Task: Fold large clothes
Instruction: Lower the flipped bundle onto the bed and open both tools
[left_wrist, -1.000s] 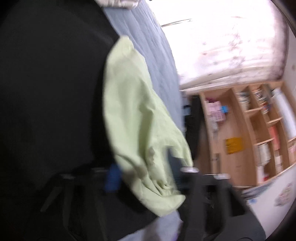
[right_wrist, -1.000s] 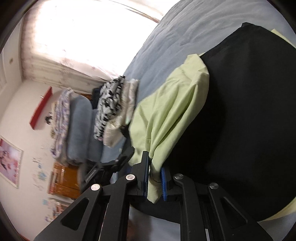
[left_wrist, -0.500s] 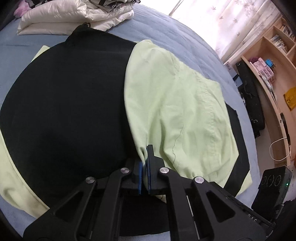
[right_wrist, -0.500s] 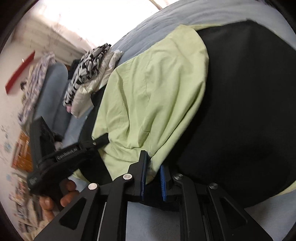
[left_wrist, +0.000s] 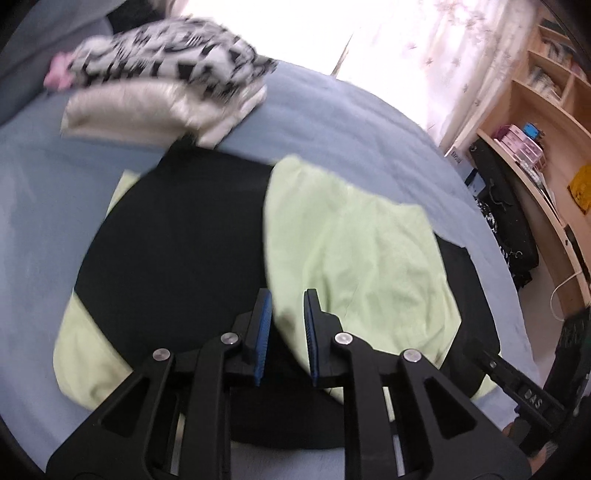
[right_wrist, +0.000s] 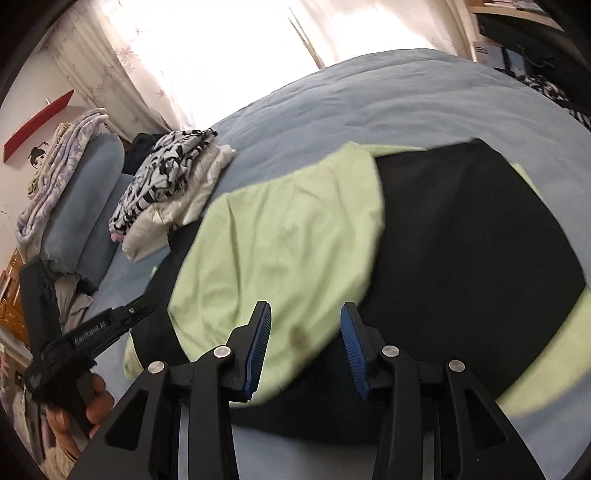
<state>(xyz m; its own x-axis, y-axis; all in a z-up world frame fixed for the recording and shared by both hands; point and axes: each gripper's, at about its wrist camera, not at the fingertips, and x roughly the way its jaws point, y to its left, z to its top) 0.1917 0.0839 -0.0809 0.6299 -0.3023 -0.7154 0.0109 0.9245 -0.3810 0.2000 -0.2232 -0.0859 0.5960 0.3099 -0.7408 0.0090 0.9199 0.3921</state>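
The left gripper (left_wrist: 286, 325) is angled downward, and its jaws are seen opening, with a narrow gap between the blue pads (left_wrist: 263, 332). No fabric is pinched between them. The right gripper (right_wrist: 304, 343) is likewise tilted downward, its jaws opening wider, and nothing is pressed by its blue pads (right_wrist: 352, 347). In the right wrist view, the left gripper's black body is seen at the lower left, gripped by a hand (right_wrist: 79, 415) whose fingers are wrapped around the handle.
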